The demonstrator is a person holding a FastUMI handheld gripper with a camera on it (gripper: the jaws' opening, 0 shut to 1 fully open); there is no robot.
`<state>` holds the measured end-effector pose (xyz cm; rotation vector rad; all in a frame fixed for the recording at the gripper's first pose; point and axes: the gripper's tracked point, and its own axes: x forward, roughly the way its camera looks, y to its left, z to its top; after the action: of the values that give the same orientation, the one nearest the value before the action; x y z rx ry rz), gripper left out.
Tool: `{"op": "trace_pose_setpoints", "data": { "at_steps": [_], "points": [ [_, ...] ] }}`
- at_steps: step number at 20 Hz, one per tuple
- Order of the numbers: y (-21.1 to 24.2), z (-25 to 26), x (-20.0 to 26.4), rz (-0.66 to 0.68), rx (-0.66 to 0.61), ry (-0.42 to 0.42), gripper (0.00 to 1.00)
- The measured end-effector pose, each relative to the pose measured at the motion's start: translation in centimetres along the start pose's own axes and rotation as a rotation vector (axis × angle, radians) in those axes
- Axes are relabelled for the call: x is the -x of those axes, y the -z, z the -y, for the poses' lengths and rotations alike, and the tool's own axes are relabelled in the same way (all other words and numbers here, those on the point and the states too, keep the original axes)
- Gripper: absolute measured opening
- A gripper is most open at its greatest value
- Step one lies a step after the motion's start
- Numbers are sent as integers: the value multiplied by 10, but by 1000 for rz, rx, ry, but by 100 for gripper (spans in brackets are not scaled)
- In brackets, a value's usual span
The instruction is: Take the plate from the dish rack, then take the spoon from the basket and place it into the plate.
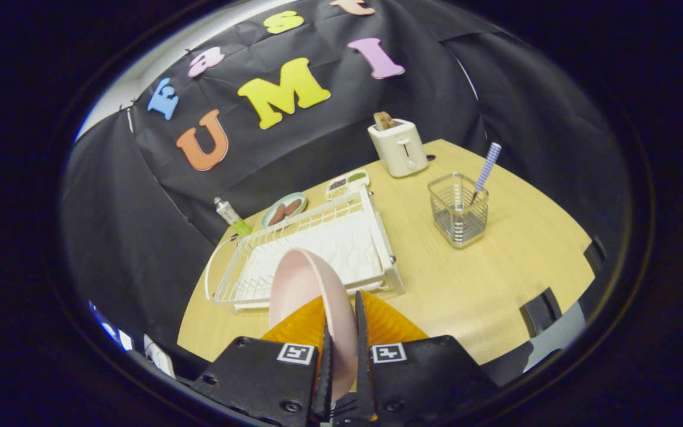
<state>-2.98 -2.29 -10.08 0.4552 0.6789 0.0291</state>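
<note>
A pink plate point(306, 284) stands on edge between my fingers, and my gripper point(341, 323) is shut on its rim. The plate is lifted above the near end of the white dish rack point(324, 249), which lies just beyond the fingers. Further off to the right stands a wire basket point(459, 210) on the wooden table point(484, 279). A spoon point(487, 169) with a blue-and-white checked handle leans upright in the basket, its bowl down inside.
A cream toaster point(399, 147) with bread in it stands at the table's back. Behind the rack are a small green plate with brown food point(284, 209), a divided snack tray point(347, 181) and a small bottle point(232, 216). Bare tabletop lies between rack and basket.
</note>
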Motion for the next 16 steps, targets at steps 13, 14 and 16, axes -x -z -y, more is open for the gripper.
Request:
{"op": "trace_pose_setpoints", "data": {
  "at_steps": [13, 14, 16],
  "points": [
    [53, 48, -58, -190, -246, -78, 24],
    [54, 49, -61, -191, -245, -74, 25],
    [57, 50, -66, -208, -250, -74, 26]
  ]
}}
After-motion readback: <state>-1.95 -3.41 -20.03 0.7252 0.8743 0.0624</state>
